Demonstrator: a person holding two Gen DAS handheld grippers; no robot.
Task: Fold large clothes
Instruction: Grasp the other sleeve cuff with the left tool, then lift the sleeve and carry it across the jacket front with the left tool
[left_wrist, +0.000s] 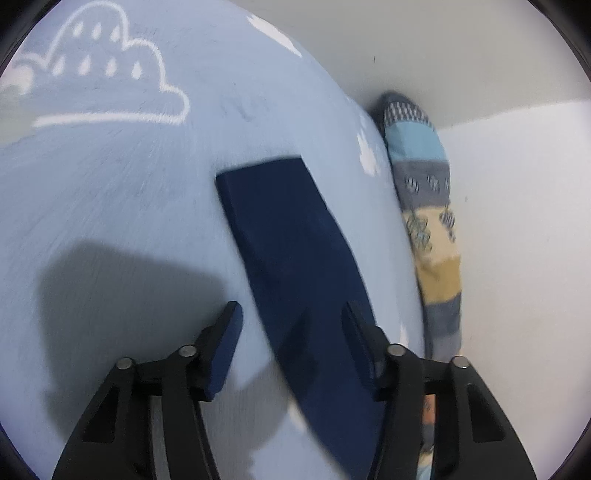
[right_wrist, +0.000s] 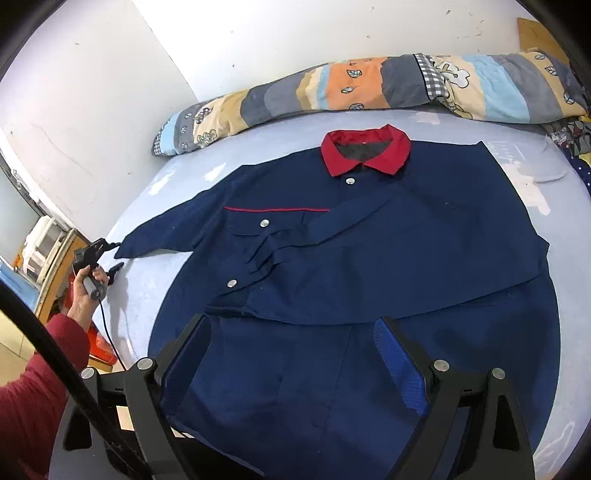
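One sleeve (left_wrist: 295, 251) of the navy jacket (right_wrist: 369, 240), spread on the bed (right_wrist: 147, 288) below the pillow (right_wrist: 332, 88), lies between the half-open left gripper (left_wrist: 291, 325), which could pinch the sheet too; the right gripper (right_wrist: 295, 354) hovers open, empty.

I work over a bed with a pale blue sheet (right_wrist: 155, 280) printed with white clouds. A striped patchwork quilt (right_wrist: 369, 85) lies rolled along the scuffed white wall (right_wrist: 295, 33). Past the bed's left edge stands a wooden shelf (right_wrist: 59, 258).
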